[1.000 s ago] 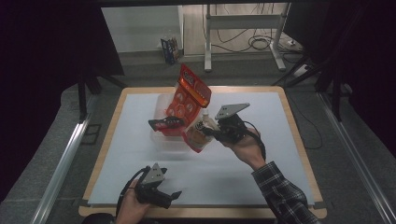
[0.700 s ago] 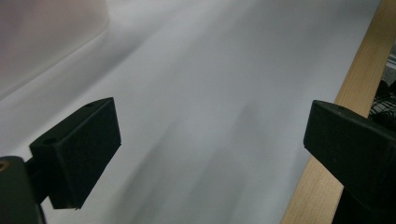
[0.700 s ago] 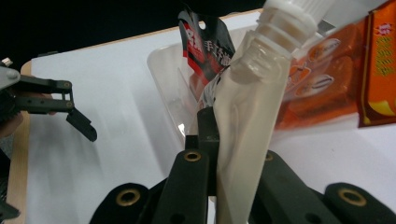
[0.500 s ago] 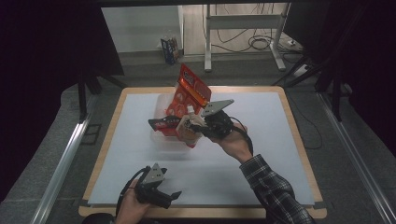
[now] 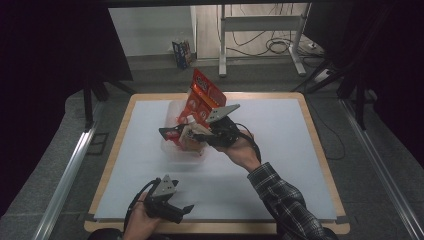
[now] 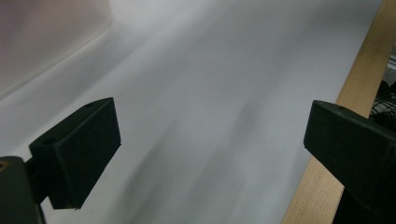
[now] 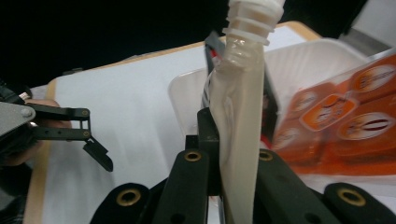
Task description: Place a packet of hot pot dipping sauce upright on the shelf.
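The right gripper point(image 5: 187, 134) is clenched on a soft beige spouted pouch with a white ribbed screw neck point(image 7: 240, 107), held over the clear plastic tray point(image 5: 172, 107) near the middle of the white-topped, wood-rimmed table point(image 5: 280, 175). In the right gripper view the pouch's long axis runs straight out along the jaws, spout end pointing away from the hand; a tall orange-red snack bag point(image 5: 202, 97) leans in the tray beside it. The left gripper point(image 5: 182, 210) hovers released at the table's near edge, its jaws spread wide with nothing between them.

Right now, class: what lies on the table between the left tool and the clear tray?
Nothing: in the high view, only bare white table surface separates the left tool from the clear tray.
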### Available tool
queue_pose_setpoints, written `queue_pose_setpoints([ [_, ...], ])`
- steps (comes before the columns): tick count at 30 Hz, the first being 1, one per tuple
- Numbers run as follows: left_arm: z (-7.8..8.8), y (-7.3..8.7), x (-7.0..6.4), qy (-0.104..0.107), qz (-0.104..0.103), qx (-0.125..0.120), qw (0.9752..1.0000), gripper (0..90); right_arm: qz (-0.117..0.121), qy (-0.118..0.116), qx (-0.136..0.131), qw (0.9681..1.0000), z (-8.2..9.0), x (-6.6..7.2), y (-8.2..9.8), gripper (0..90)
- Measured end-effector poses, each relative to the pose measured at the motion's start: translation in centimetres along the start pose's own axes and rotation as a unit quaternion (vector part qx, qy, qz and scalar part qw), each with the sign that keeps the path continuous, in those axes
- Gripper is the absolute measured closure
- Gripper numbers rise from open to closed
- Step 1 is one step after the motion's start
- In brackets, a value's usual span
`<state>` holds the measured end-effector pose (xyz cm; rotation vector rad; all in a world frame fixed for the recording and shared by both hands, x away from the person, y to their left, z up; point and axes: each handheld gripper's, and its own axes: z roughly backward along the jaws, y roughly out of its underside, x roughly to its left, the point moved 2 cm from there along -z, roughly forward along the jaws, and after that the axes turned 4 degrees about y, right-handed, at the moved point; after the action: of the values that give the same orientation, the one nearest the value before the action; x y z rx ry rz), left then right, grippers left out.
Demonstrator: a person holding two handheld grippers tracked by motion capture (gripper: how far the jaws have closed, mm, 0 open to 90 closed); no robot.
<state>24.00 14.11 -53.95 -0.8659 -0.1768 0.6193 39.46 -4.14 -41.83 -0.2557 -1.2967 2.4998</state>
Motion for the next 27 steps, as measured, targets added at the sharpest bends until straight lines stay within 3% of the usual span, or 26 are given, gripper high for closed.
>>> queue_pose_setpoints([
  [7, 0.0, 0.0, 0.0, -0.001, 0.0, 0.002, 1.0, 3.7, -0.003, -0.002, 0.031, 0.9995, -2.2, 0.0, 0.9, 87.5],
  [11, 0.0, 0.1, 0.1, -0.002, 0.0, 0.003, 1.0, 3.7, -0.015, -0.003, 0.035, 0.9993, -2.9, 0.0, 1.0, 75.4],
  [19, -0.1, 0.1, 0.0, -0.004, -0.002, 0.008, 1.0, 3.7, -0.011, 0.016, 0.022, 0.9996, -2.4, -0.2, 0.6, 59.9],
  [27, -0.2, 0.1, 0.0, -0.006, -0.003, 0.011, 0.9999, 3.8, -0.011, 0.015, 0.024, 0.9995, -2.1, -0.2, 0.8, 47.6],
])
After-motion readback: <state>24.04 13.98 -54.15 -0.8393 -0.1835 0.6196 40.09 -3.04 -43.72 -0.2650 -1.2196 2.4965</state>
